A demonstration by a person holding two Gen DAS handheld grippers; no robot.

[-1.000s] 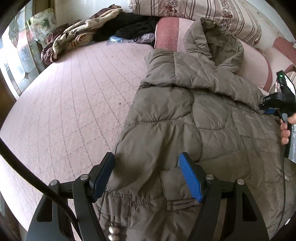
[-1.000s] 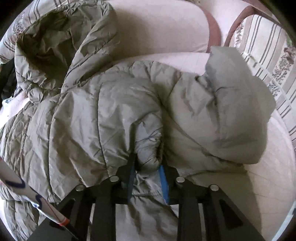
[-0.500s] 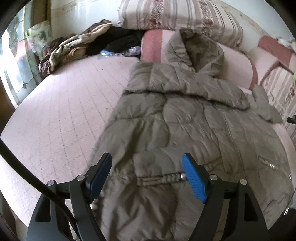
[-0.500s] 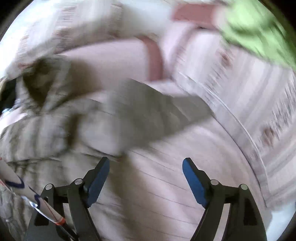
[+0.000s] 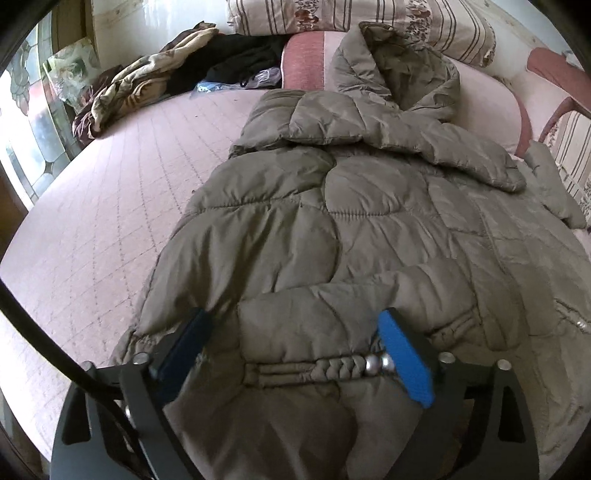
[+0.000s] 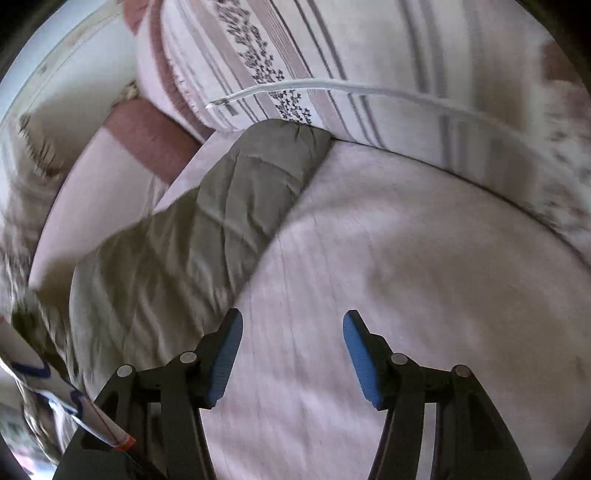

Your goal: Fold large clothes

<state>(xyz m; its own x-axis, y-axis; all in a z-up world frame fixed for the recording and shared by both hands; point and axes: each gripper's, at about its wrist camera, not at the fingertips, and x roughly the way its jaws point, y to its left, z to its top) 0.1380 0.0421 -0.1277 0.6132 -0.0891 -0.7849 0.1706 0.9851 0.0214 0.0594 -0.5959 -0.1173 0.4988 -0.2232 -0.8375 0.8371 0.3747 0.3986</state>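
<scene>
An olive-grey puffer jacket (image 5: 369, 229) lies spread on the pink bed (image 5: 103, 229), hood towards the pillows. My left gripper (image 5: 293, 317) hovers low over its near end with the jaws opening wide. A folded cuff with a braided strap and metal snaps (image 5: 332, 369) lies between the blue pads, which do not press on it. In the right wrist view only one jacket sleeve (image 6: 221, 206) shows, at the left. My right gripper (image 6: 292, 315) is over bare pink sheet (image 6: 406, 277) beside that sleeve, jaws closing with nothing between them.
Crumpled blankets and dark clothes (image 5: 166, 81) are heaped at the bed's far left, by a stained-glass window (image 5: 22, 110). Striped pillows (image 5: 369, 18) and a pink cushion (image 5: 303, 62) line the head end. A striped pillow (image 6: 369, 66) with a white strip lies beyond the right gripper.
My right gripper let go of the jacket fold and swung right, off the jacket, over bare sheet. The left gripper slid along the jacket to the strapped cuff and its jaws widened.
</scene>
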